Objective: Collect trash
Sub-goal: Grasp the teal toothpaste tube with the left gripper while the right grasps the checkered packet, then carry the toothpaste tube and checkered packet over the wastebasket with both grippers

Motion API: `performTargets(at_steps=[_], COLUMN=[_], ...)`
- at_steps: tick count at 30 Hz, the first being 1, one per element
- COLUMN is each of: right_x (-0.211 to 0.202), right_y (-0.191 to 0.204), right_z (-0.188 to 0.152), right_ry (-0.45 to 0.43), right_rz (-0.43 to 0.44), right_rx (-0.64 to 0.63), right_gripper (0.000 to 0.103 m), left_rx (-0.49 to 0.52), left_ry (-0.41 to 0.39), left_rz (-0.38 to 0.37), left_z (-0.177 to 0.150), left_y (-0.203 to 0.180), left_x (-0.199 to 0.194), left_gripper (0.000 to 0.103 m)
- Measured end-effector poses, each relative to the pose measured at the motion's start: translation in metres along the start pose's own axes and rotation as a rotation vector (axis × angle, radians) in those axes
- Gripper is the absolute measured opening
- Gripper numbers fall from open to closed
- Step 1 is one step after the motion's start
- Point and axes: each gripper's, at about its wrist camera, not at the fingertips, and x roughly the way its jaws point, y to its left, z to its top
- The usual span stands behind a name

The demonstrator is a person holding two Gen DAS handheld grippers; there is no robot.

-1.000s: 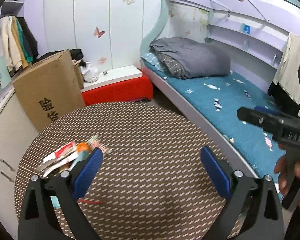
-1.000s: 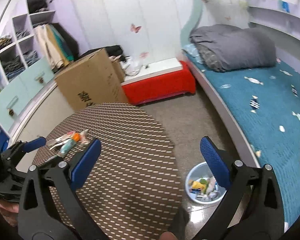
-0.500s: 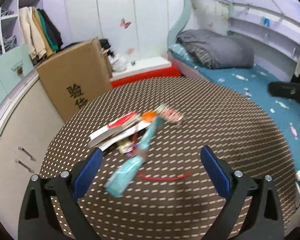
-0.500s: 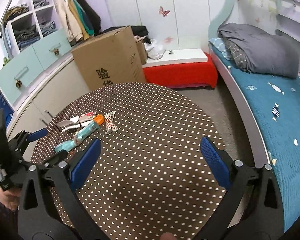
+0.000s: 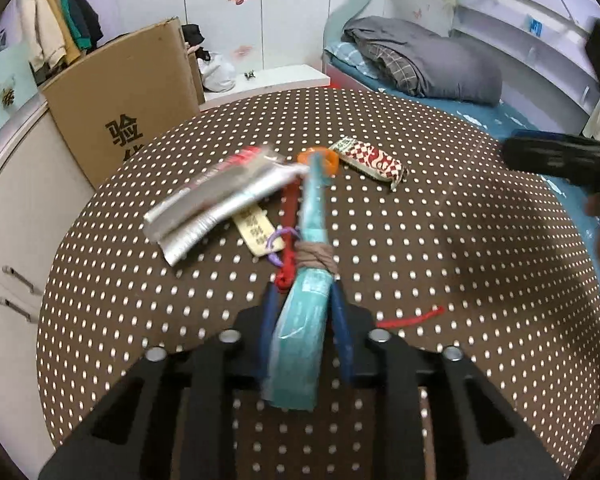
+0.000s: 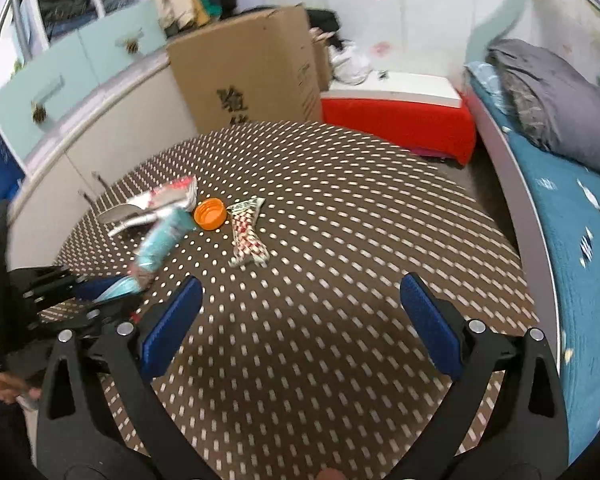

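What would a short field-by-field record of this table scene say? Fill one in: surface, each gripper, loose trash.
surface: round brown dotted table
left gripper: shut on teal wrapper
right gripper: open, holding nothing
loose trash: orange cap, red-and-white checked wrapper, silver wrappers, red string

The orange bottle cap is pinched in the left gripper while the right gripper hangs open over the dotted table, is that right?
Not quite. The left gripper is shut on the teal wrapper, not the orange bottle cap, which lies loose on the dotted table beside the red-and-white wrapper. The left wrist view shows the grip. The right gripper does hang open over the table.
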Motion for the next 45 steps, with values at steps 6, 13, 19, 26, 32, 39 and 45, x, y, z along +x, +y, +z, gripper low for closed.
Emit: performTargets(at_steps=[6, 13, 19, 26, 32, 39, 45], right_x=[0.062, 0.064, 0.032, -0.013, -0.043, -0.062, -0.067], right_y=[0.031, 0.052, 0.032, 0.004, -0.020, -0.039, -0.046], right_z=[0.017, 0.010, -0.019, -0.043, -0.056, -0.064, -0.069], right_ry=[0.068, 0.036, 0.028, -0.006, -0.039, -0.057, -0.065], right_rz=[-0.013, -0.043, -0.014, 0.022, 0.021, 0.007, 0.013], right_rx=[-0.109, -0.178, -0.102, -0.022, 0.031, 0.057, 0.070], right_gripper=[0.071, 0.019, 0.018, 0.018, 0.018, 0.018, 0.018], left_rx=[-0.059, -0.062, -0.043, -0.091, -0.095, 0.013, 0.000], left_ry=[-0.009, -0.023, -0.005, -0.026, -0.064, -0.020, -0.010], left_rz=[-0.005, 0.039, -0.028, -0.114, -0.153, -0.099, -0.094], left_z=[-0.025, -0.026, -0.013, -0.033, -0.047, -0.046, -0.029], left_y=[0.007, 0.008, 0.001, -0.012, -0.033, -0.064, -0.067], left_x=[-0.017, -0.016, -0.005, -0.020, -0.042, -0.033, -0.019], left_gripper=[0.019, 0.045, 0.017, 0.016, 0.015, 0.024, 0.040])
